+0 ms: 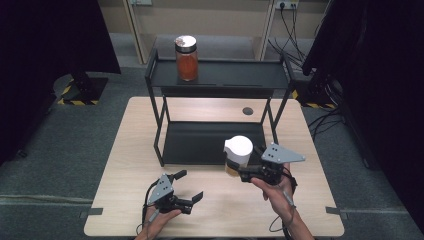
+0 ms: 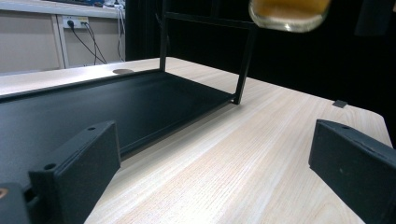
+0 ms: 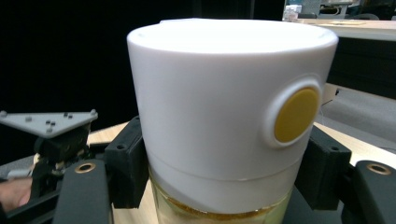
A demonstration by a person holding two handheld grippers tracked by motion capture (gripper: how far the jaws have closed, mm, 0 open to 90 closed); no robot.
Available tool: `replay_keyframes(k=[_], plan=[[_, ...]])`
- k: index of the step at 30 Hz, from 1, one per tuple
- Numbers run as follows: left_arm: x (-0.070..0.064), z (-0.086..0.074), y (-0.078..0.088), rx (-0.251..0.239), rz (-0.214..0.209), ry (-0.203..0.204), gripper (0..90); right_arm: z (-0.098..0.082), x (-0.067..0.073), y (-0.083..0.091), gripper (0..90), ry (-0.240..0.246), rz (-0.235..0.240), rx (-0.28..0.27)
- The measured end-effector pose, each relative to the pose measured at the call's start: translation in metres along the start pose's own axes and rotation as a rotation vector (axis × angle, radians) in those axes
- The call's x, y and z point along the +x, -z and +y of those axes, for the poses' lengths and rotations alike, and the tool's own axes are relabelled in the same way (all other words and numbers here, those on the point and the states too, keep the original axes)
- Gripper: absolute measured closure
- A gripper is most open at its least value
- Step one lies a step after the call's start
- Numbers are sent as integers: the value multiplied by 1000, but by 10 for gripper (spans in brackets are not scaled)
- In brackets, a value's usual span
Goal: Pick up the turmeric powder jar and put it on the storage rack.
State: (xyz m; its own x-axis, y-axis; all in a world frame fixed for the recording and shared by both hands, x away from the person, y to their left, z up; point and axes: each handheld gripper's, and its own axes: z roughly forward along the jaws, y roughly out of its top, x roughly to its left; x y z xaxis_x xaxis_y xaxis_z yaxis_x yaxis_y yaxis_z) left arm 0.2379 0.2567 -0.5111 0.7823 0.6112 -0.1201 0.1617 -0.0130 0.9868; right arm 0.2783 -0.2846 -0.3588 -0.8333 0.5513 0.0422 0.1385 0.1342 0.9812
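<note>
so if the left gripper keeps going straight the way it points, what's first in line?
Likely the black rack's lower shelf: the open left gripper points low across bare table at the shelf's near edge. Depth is unclear.

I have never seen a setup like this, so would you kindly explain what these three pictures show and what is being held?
A person sits at a wooden table and holds a hand-operated two-jaw gripper in each hand. The high view looks down from above; the other two come from cameras riding on each gripper. A black two-level rack stands on the table, with a jar of orange-red contents on its top shelf. The right gripper is shut on a white-lidded jar with a yellow button, lifted off the table. The left gripper is open and holds nothing, low over the table's near edge.
</note>
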Motion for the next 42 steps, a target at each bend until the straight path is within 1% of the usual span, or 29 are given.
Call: replay_keyframes(k=[2,3,8,11,12,15,17,18,21,22,28,31,33,35,37,38,39,40,42], plan=[[0,0,0,1,1,2,17,2,-1,-1,309,-1,0,-1],[0,0,0,1,1,3,16,7,-3,-2,309,-2,-2,-2],[1,0,0,0,1,4,17,15,-6,-3,309,2,-2,-5],[1,0,0,0,1,4,16,25,-7,-4,309,11,-5,-13],[1,0,0,0,1,4,17,25,-7,-4,309,11,-5,-13],[1,0,0,0,1,6,17,36,-9,-6,309,6,7,-17],[1,0,0,0,0,5,17,39,-10,-6,309,6,9,-18],[1,0,0,1,0,6,17,44,-11,-8,309,5,13,-19],[1,0,0,0,-1,6,17,49,-12,-10,309,5,14,-21],[1,-1,0,-1,1,7,17,54,-13,-11,309,4,17,-21],[1,0,0,0,0,6,17,64,-14,-15,309,10,23,-20],[1,-1,0,-1,1,8,17,69,-15,-16,309,5,27,-22],[1,0,0,1,1,7,17,73,-17,-18,309,-7,37,-26],[1,-1,0,0,2,9,17,75,-17,-18,309,-4,37,-26],[1,-1,0,1,1,8,17,82,-17,-19,309,4,37,-26],[1,-1,0,1,1,8,17,82,-17,-19,309,4,37,-26],[1,-1,0,1,1,8,17,87,-17,-19,309,5,39,-27],[1,-1,0,1,2,9,17,87,-17,-19,309,5,39,-27],[1,0,0,4,3,10,17,95,-17,-21,309,7,38,-26]])
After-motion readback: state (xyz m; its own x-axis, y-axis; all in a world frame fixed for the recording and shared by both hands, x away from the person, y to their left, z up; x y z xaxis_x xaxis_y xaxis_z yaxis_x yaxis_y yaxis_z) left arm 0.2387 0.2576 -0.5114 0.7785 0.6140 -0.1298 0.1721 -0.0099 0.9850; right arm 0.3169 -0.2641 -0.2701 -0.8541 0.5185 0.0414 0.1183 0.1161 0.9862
